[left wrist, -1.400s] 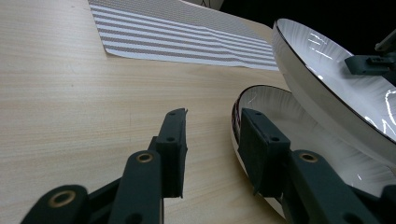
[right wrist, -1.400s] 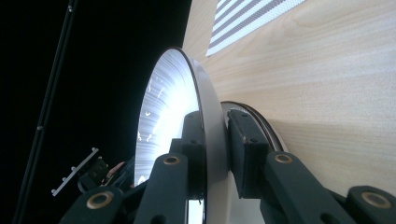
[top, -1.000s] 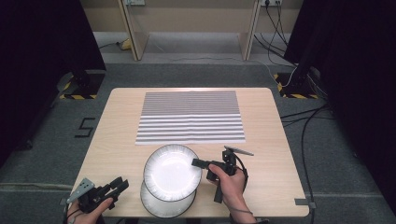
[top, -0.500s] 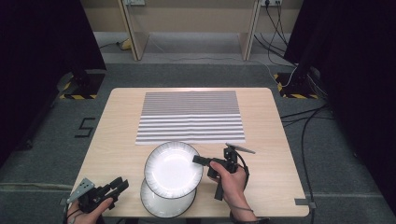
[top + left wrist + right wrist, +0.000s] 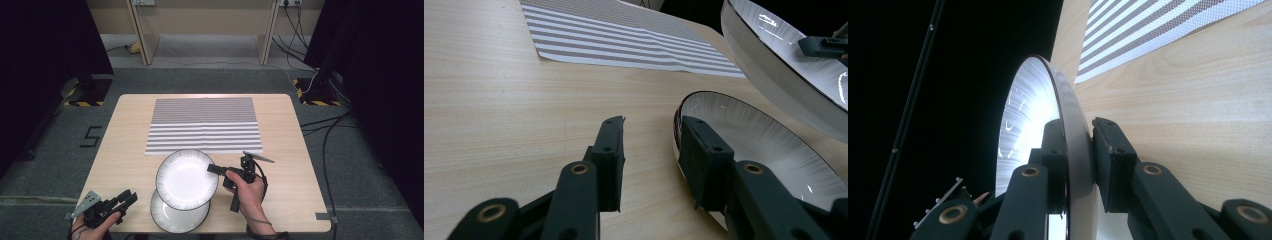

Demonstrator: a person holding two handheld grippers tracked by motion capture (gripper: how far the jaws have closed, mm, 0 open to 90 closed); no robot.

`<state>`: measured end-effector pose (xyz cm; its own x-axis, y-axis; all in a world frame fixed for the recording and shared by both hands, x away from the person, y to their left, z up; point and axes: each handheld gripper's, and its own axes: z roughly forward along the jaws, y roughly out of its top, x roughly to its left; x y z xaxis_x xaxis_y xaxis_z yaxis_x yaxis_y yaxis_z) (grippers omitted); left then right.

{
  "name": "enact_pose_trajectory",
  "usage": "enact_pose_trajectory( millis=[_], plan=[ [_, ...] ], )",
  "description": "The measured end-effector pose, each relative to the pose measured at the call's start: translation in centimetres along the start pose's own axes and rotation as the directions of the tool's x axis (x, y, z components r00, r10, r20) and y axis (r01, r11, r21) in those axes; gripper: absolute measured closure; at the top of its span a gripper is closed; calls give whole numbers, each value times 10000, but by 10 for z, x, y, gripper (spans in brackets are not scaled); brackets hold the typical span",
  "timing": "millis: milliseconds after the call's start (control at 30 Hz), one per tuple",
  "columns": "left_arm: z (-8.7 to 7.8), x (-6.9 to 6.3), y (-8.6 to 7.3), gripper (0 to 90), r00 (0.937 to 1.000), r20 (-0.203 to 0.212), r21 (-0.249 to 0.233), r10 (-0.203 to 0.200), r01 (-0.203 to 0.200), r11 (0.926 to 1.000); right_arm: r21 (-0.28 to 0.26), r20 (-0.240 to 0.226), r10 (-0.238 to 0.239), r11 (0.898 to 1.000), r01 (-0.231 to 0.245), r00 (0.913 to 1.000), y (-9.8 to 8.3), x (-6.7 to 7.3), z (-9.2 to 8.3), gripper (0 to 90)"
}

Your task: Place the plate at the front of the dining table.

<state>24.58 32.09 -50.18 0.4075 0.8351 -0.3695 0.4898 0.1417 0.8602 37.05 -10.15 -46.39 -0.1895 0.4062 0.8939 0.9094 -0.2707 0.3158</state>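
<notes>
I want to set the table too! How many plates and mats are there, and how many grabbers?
Plates: 2, a held plate and a lower plate
Striped mat: 1
Grippers: 2, left gripper and right gripper
Total: 5

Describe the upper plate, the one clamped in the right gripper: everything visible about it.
The upper plate is round and white with a glossy centre, fine grey radial lines on its rim band and a thin dark edge; it looks ceramic. The right gripper clamps its right rim, one jaw over the face and one beneath. It is lifted above the table, overlapping the far part of the lower plate and, in the high view, the near edge of the striped mat.
</notes>
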Motion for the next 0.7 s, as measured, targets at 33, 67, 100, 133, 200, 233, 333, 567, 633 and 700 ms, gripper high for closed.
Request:
enact_pose_trajectory(
  millis=[33,67,100,133,200,233,333,567,633,700],
  plan=[
    [0,0,0,617,10000,0,0,0,0,10000,0,0,0,10000,0,10000,0,0,0,764],
    [0,0,0,617,10000,-6,-1,0,0,10000,-40,43,-21,10000,21,10000,1,0,0,764],
    [0,0,0,617,10000,-7,-2,3,-3,10000,-51,32,-4,10000,4,10000,1,0,0,764],
    [0,0,0,617,10000,-7,-5,5,-5,10000,-65,58,-50,10000,50,10000,2,-1,0,764],
    [0,0,0,617,10000,-11,-8,3,-3,10000,-90,41,-6,10000,6,10000,2,0,-1,764],
    [0,0,0,617,10000,-6,-19,0,0,10000,-118,42,-16,9999,17,10000,3,0,-1,764],
    [0,0,0,617,10000,-2,-19,1,-1,10000,-175,57,-21,9998,22,10000,4,1,-1,764],
    [0,1,0,618,10000,-3,-11,3,-3,10000,-284,125,5,9996,-2,9999,7,0,-2,764],
    [0,1,0,618,10000,1,-17,1,-1,10000,-309,124,29,9995,-25,9999,7,0,-2,764],
    [0,1,0,618,10000,6,-13,-2,2,10000,-325,131,55,9995,-51,9999,7,0,-2,764]
  ],
)
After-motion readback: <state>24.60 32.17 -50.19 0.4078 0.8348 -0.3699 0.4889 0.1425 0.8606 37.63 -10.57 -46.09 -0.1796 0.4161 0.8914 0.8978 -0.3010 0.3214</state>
